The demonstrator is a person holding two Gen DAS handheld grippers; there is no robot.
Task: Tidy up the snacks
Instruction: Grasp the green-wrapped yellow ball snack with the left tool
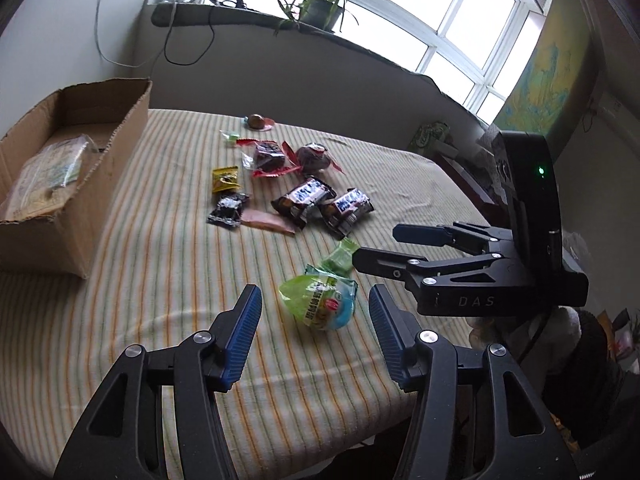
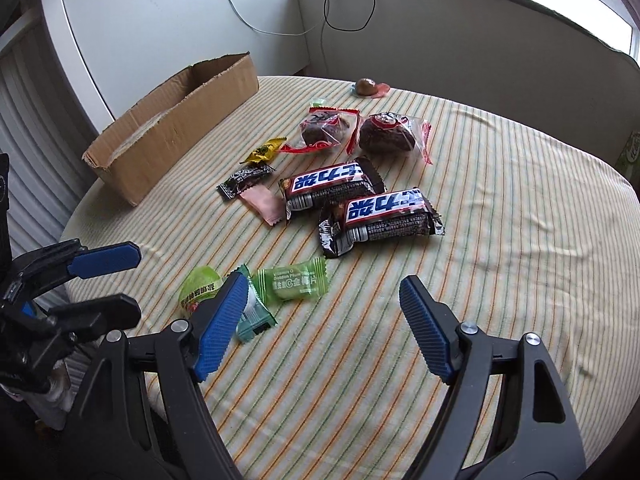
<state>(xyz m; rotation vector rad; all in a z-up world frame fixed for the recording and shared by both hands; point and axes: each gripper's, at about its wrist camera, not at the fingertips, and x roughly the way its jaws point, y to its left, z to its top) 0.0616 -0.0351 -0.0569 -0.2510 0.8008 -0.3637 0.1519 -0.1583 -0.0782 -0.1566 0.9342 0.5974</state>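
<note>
Snacks lie on a striped tablecloth. My left gripper is open, its jaws either side of a green round snack pack, just above it. My right gripper is open and empty over the cloth; it also shows in the left wrist view. A green plum candy lies just beyond its left finger. Two dark chocolate bars, two red-wrapped cakes and small candies lie farther off. A cardboard box holds a pale packet.
The box stands at the table's far left. A brown round sweet and a small green candy lie near the far edge. A wall, cables and a windowsill with a potted plant are behind the table.
</note>
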